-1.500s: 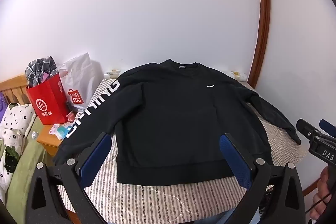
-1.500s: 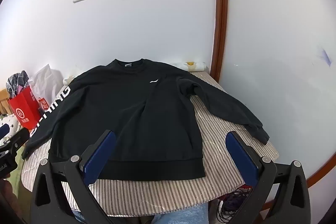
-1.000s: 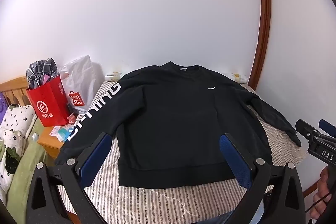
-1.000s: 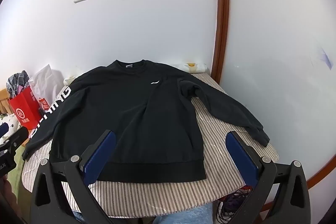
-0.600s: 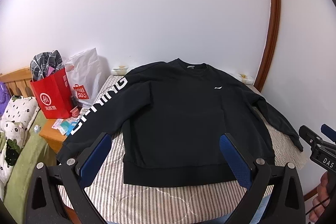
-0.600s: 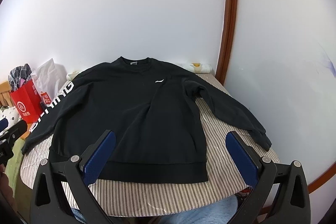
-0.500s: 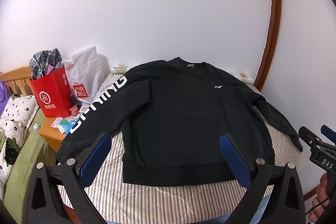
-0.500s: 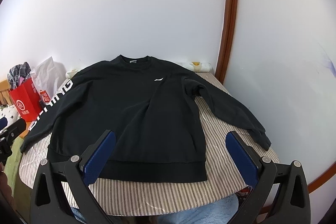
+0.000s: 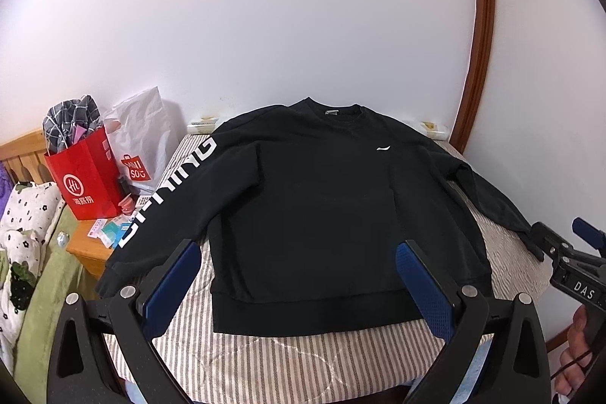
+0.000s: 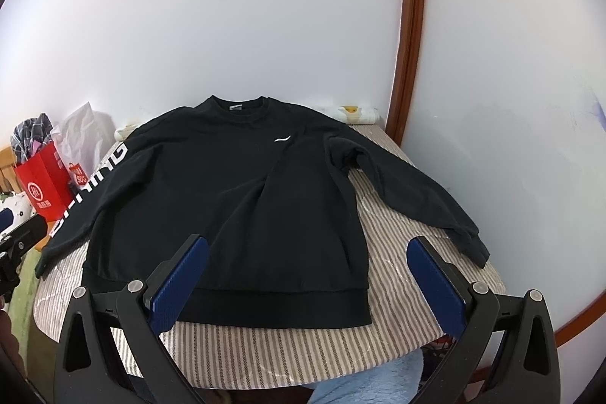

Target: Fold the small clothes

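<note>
A black sweatshirt [image 9: 322,199] [image 10: 235,184] lies flat and face up on a striped table cover [image 9: 303,358] [image 10: 397,245], collar toward the wall, hem toward me. Its left sleeve [image 9: 166,195] carries white lettering and hangs over the table's left edge. The right sleeve [image 10: 413,192] stretches out to the right, cuff near the table's edge. My left gripper [image 9: 297,267] hovers open above the hem, nothing between its blue pads. My right gripper [image 10: 306,264] is open too, held above the hem's right part. Neither touches the cloth.
A red paper bag [image 9: 85,177] and a white plastic bag [image 9: 142,142] stand on a wooden bedside stand [image 9: 89,248] left of the table. A white wall is behind, with a brown curved frame [image 10: 409,25] on the right. A hand [image 9: 575,354] holds the right gripper's handle.
Both grippers have drifted a little and tilted, so the sweatshirt sits slightly lower and more to the right in view. The garment has not moved, and both grippers stay open.
</note>
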A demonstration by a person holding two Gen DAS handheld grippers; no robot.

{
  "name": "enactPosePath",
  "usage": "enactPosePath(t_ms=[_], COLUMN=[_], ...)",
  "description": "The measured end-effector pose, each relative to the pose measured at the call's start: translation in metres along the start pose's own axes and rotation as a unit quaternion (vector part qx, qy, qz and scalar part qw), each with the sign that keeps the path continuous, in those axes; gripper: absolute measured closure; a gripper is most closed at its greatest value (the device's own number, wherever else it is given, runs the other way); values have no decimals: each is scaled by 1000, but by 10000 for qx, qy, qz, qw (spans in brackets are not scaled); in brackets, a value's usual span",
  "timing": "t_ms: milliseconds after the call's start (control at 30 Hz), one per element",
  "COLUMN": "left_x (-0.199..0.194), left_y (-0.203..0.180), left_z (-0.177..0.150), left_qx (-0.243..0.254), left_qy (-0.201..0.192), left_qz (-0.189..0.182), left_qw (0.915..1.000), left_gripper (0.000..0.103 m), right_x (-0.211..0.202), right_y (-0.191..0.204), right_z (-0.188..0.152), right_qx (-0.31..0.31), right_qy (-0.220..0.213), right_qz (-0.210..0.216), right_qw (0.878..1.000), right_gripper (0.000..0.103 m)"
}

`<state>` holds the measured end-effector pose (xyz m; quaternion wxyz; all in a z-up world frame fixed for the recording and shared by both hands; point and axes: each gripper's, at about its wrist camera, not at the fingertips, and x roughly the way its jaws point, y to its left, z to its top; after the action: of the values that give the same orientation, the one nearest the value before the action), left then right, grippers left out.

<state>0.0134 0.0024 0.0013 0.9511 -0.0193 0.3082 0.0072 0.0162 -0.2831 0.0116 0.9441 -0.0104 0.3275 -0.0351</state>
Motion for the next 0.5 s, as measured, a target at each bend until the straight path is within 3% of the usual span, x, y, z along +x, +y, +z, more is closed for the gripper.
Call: enactPosePath(t_ms=[500], left_x=[-2], left_y=[20], left_z=[1], left_qx=[-163], left_qy=[-17], left_qz=[-88], left_qw=[9998], left_gripper=[0], right_x=[-2], right_y=[8], right_z=[-2], right_qx=[-16], right_qy=[-45], right_qz=[26], right_qw=[10000], right_gripper=[0])
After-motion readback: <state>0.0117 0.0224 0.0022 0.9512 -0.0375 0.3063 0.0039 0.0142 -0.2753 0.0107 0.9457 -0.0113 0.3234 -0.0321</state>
